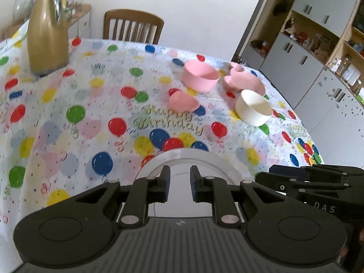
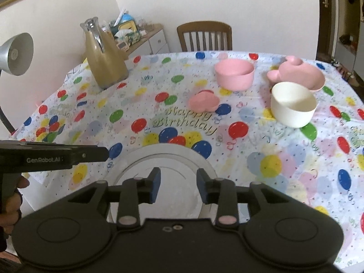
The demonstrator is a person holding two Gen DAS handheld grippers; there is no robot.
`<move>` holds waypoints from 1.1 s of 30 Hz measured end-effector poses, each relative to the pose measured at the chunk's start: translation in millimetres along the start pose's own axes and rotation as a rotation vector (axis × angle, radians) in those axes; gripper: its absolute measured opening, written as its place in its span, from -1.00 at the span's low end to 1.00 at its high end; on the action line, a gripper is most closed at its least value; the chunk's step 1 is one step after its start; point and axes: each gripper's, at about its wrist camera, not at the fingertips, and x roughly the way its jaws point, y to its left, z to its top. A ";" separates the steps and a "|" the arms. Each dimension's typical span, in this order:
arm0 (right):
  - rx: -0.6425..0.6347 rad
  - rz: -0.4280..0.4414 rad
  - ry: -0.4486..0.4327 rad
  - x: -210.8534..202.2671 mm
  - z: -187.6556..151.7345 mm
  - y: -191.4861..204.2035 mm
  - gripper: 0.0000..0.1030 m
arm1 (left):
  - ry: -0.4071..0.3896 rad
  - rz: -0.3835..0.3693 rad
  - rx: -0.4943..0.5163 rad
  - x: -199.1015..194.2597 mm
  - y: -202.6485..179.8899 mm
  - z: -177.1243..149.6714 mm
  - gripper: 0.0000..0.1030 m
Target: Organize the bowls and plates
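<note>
A white plate [image 1: 204, 159] [image 2: 136, 159] lies on the balloon-print tablecloth near the front edge, right under both grippers. My left gripper [image 1: 180, 173] hangs above it with a narrow gap between its pads and nothing in them. My right gripper [image 2: 178, 177] stands wider open over the same plate, also with nothing in it. Farther back on the right are a pink bowl [image 1: 200, 77] [image 2: 234, 74], a white bowl [image 1: 253, 108] [image 2: 293, 107], a large pink mouse-shaped plate [image 1: 248, 82] [image 2: 302, 72] and a small pink mouse-shaped dish [image 1: 183, 101] [image 2: 203, 102], all apart from one another.
A tall gold thermos jug [image 1: 47, 34] [image 2: 104, 61] stands at the back left of the table. A wooden chair [image 1: 133, 26] [image 2: 204, 35] is behind the far edge. Shelving with grey doors [image 1: 318, 45] fills the right side; a grey lamp [image 2: 16, 54] is at the left.
</note>
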 end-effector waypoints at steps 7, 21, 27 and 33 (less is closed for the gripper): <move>-0.018 -0.027 -0.073 -25.1 3.0 4.3 0.04 | -0.050 -0.018 0.034 -9.4 -15.0 7.9 -0.12; -0.021 -0.146 -0.201 -60.5 20.2 -14.0 0.78 | -0.166 -0.038 0.132 -17.7 -59.7 37.9 0.43; -0.027 -0.196 -0.250 -64.3 30.1 -34.7 0.96 | -0.197 -0.024 0.150 -7.5 -80.9 50.3 0.54; -0.034 -0.217 -0.268 -59.0 47.8 -67.1 0.99 | -0.208 0.005 0.163 17.9 -107.1 72.3 0.60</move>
